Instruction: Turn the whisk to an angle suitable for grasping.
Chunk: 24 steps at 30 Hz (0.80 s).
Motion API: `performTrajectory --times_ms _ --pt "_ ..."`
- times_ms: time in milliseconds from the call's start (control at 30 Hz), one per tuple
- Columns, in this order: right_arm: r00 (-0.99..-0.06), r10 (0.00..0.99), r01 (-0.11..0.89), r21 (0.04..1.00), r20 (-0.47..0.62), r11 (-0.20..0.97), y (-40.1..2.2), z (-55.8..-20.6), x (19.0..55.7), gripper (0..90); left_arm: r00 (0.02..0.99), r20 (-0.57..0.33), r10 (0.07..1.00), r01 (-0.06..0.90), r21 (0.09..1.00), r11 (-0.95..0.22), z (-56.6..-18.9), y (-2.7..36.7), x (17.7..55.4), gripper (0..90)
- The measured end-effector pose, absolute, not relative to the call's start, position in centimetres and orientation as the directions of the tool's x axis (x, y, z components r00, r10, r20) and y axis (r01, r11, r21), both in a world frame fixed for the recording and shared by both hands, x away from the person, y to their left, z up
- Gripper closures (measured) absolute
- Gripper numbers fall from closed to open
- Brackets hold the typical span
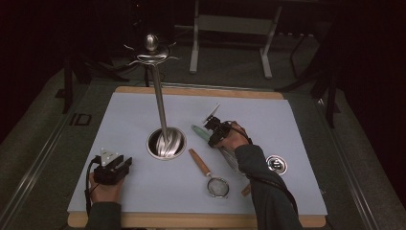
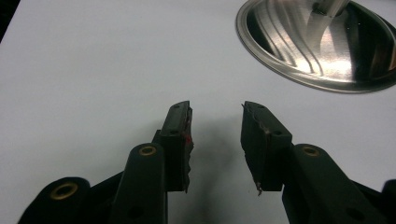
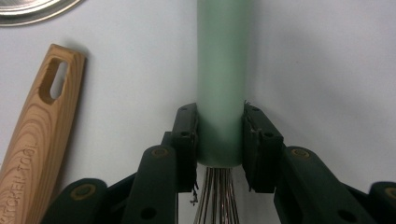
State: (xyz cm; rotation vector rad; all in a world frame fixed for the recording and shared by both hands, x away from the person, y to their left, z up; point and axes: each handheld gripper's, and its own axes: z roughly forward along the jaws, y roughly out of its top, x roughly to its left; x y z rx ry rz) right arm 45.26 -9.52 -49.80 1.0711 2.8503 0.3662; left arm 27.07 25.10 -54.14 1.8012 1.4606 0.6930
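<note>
A whisk with a pale green handle (image 3: 219,84) lies on the white mat, and its wires run back under my right hand. My right gripper (image 3: 219,112) has both pads pressed on the handle's lower end, just above the wires. From the high view, the right gripper (image 1: 214,130) is right of the metal stand's base (image 1: 166,143), with the whisk's green handle (image 1: 198,131) pointing toward that base. My left gripper (image 1: 125,165) rests at the near left of the mat. Its jaws (image 2: 215,112) stand open with nothing between them, aimed toward the stand's base (image 2: 317,46).
A tall steel pole (image 1: 160,105) with a ball top and hooks rises from the base. A small strainer (image 1: 219,186) with a wooden handle (image 3: 42,121) lies near the front, left of my right forearm. A round metal piece (image 1: 276,164) sits at the right.
</note>
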Motion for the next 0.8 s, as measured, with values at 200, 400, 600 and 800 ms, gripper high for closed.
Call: performTrajectory --times_ms 200,400,600,800 --pt "-0.768 0.640 0.616 0.277 0.005 0.737 -9.7 -49.2 44.7 69.0 0.217 -0.022 0.976 0.596 0.795 -0.115 -54.1 25.0 27.0 63.0" --pt "-0.782 0.623 0.591 0.336 0.018 0.733 -9.9 -48.2 44.1 69.0 0.220 -0.017 0.975 0.593 0.796 -0.120 -54.1 25.0 27.0 62.6" --pt "-0.791 0.612 0.569 0.404 0.029 0.716 -10.1 -47.4 43.4 69.0 0.220 -0.014 0.975 0.590 0.798 -0.121 -54.1 25.0 27.0 62.5" --pt "-0.796 0.603 0.554 0.456 0.046 0.697 -10.2 -46.8 42.9 68.9 0.220 -0.012 0.975 0.589 0.798 -0.123 -54.1 25.0 27.0 62.4"
